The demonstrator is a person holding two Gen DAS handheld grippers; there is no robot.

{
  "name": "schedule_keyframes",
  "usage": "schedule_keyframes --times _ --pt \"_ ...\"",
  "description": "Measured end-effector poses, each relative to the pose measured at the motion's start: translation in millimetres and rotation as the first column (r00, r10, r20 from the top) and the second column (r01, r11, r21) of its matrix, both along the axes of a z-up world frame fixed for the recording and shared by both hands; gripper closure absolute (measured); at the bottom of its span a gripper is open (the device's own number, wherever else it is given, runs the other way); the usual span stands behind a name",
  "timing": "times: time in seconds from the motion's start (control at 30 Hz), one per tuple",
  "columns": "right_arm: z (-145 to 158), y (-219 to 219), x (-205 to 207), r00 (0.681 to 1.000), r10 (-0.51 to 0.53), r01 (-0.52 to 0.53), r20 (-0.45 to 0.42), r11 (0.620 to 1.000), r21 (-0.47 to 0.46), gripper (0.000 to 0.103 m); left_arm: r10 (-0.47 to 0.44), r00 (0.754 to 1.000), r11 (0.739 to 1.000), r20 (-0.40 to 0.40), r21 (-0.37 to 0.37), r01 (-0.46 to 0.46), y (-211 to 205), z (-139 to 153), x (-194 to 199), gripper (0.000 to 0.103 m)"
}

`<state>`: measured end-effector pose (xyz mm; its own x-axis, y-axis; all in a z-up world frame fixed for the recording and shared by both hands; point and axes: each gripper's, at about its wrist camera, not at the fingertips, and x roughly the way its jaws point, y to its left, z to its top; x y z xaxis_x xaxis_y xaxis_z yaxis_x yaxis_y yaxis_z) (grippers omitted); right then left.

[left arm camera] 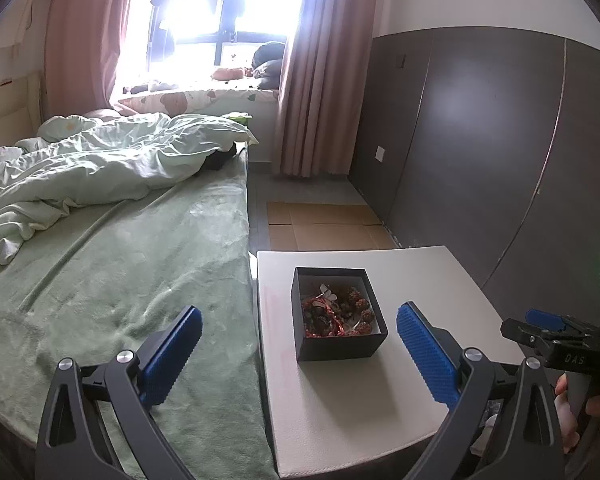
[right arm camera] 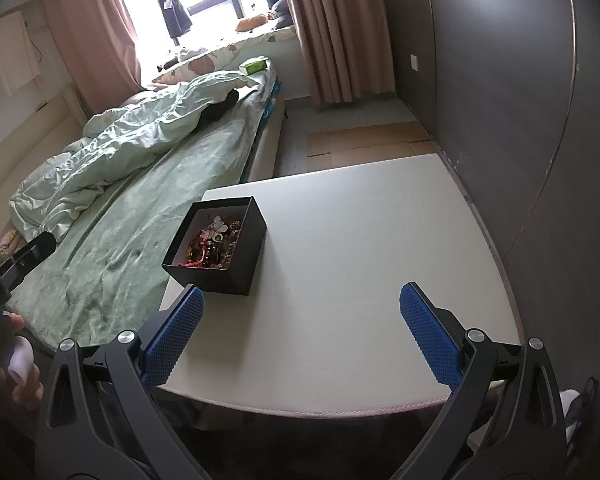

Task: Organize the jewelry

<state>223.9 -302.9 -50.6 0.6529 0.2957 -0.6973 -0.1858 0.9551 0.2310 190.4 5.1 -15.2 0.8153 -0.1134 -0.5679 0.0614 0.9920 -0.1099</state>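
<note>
In my left wrist view, my left gripper (left arm camera: 300, 344) hangs wide open above the white worktop (left arm camera: 420, 280), framing a black box (left arm camera: 340, 346) of tangled jewelry (left arm camera: 336, 312); my right gripper (left arm camera: 540, 322) shows at the edge, its opening unclear there. In my right wrist view, that gripper (right arm camera: 302, 330) spreads open, empty, the box (right arm camera: 248, 256) near the worktop's (right arm camera: 380, 260) bed-side edge, beside the green bed (right arm camera: 120, 240).

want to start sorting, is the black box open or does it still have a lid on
Open. The black box on the white table has no lid on; both views look straight down onto the tangled jewelry inside.
</note>
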Motion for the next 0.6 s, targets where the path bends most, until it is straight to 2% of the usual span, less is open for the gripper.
schedule_keyframes --times 0.6 --pt "6.2 -4.0 -2.0 1.000 -0.010 0.010 0.022 1.000 -0.001 0.005 0.000 1.000 1.000 0.011 -0.004 0.000 -2.2 1.9 -1.3 0.008"
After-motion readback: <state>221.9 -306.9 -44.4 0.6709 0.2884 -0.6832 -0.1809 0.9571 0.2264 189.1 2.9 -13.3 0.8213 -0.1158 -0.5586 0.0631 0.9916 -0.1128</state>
